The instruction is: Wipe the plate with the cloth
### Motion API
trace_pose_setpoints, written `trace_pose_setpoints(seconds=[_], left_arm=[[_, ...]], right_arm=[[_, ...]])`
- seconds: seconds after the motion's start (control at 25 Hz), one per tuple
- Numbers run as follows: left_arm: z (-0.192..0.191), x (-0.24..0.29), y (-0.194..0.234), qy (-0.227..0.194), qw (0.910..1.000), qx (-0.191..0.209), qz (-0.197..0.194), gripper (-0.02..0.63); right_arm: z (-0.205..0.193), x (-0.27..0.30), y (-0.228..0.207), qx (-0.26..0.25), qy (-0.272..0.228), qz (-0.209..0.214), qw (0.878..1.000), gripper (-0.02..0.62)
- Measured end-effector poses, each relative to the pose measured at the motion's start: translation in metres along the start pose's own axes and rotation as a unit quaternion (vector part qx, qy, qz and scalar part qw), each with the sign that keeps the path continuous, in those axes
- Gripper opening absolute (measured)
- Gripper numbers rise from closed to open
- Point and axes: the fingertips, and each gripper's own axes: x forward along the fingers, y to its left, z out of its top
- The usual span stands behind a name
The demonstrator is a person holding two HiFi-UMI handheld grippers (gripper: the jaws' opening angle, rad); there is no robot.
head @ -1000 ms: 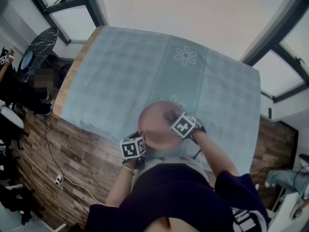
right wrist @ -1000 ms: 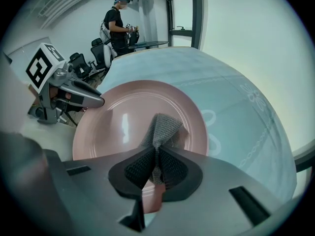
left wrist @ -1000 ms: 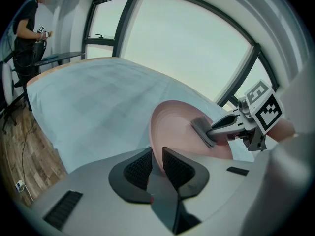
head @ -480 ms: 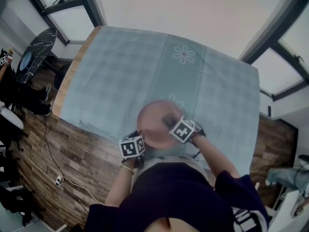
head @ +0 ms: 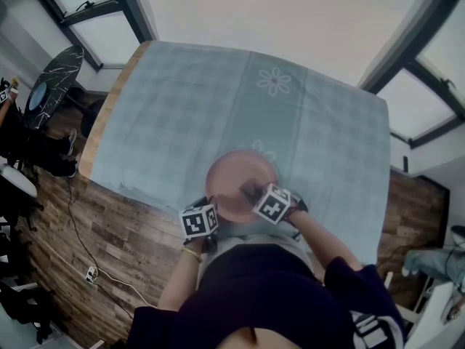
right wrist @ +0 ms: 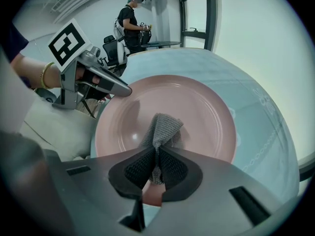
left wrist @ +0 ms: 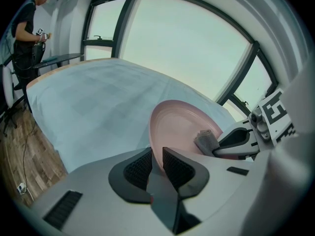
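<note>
Left side first: the left gripper (left wrist: 157, 162) is clamped on the near rim of the pink plate (left wrist: 181, 126) — the plate is held at the near edge of the checked tablecloth (head: 174, 115). Further right, the grey cloth (right wrist: 162, 127) is pinched in the right gripper (right wrist: 156, 167) — pressed against the plate's inner face.

Dark navy top (head: 269, 297), white print (head: 372, 331) on one sleeve; thin gold bracelet (head: 192, 253) beside the left gripper (left wrist: 156, 163) with its black-and-white cube (head: 200, 222).

- My left hand-held gripper (left wrist: 157, 162) is clamped on the plate (left wrist: 179, 124) rim.
- My right hand-held gripper (right wrist: 156, 165) pinches the cloth (right wrist: 162, 124), jaws nearly together.
</note>
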Motion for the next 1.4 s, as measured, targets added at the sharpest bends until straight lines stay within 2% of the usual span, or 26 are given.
trace_pose_setpoints(seconds=[0.2, 0.36, 0.48, 0.6, 0.76, 1.12, 1.4], left_arm=[[0.0, -0.001, -0.001, -0.002, 1.0, 0.004, 0.001, 0.078], [0.0, -0.002, -0.001, 0.0, 0.9999, 0.011, 0.005, 0.078], [-0.001, -0.002, -0.002, 0.002, 0.9998, 0.019, 0.005, 0.078], [0.001, -0.003, -0.001, -0.001, 0.9998, 0.02, 0.007, 0.078], [-0.001, -0.004, 0.001, -0.007, 0.9995, 0.026, 0.018, 0.078], [0.002, -0.016, 0.002, -0.034, 0.9978, 0.052, 0.021, 0.078], [0.005, -0.043, 0.009, -0.057, 0.9958, 0.07, 0.012, 0.083]], right_arm=[[0.001, 0.0, 0.012, 0.008, -0.016, 0.013, 1.0, 0.032], [0.004, 0.0, 0.016, 0.039, -0.034, 0.018, 0.999, 0.032], [0.007, -0.004, 0.017, 0.071, -0.067, 0.023, 0.995, 0.032], [0.019, -0.014, 0.016, 0.122, -0.114, 0.033, 0.985, 0.032], [0.025, -0.027, 0.008, 0.177, -0.16, 0.018, 0.971, 0.032], [0.028, -0.055, 0.016, 0.238, -0.215, -0.021, 0.947, 0.032], [0.027, -0.075, 0.04, 0.304, -0.249, -0.057, 0.918, 0.032]])
